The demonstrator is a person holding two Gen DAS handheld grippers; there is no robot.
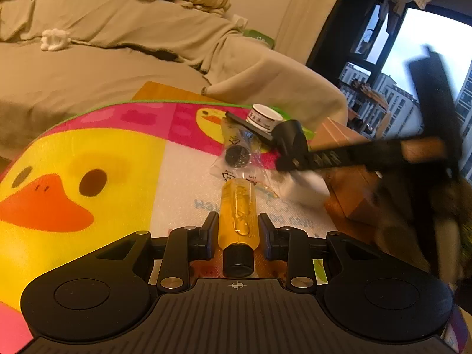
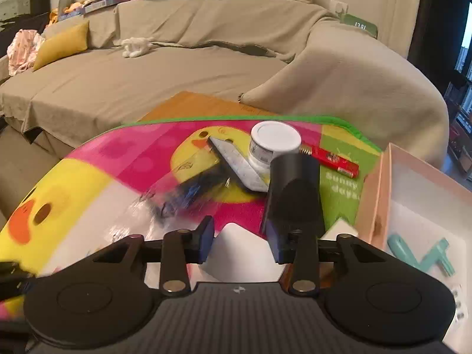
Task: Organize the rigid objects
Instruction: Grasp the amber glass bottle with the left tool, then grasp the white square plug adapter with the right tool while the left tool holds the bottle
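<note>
My left gripper (image 1: 239, 230) is shut on a yellow bottle (image 1: 239, 206) with a black cap, which lies along the fingers over the duck mat (image 1: 88, 159). My right gripper (image 2: 240, 244) is shut on a white block (image 2: 236, 253), low over the mat beside the box. In the left wrist view that gripper (image 1: 287, 165) is a dark blur coming in from the right. A rounded black object (image 2: 292, 194) stands right in front of its right finger. Behind are a white lidded jar (image 2: 275, 141), a grey ruler-like strip (image 2: 236, 162), a red pack (image 2: 336, 162) and a clear bag (image 1: 239, 153) with a black disc.
An open peach box (image 2: 374, 194) with a white inside stands at the mat's right edge and holds a teal tool (image 2: 421, 253). A cloth-covered sofa (image 2: 177, 67) runs behind the table with cushions and toys. A window (image 1: 413, 59) is at the far right.
</note>
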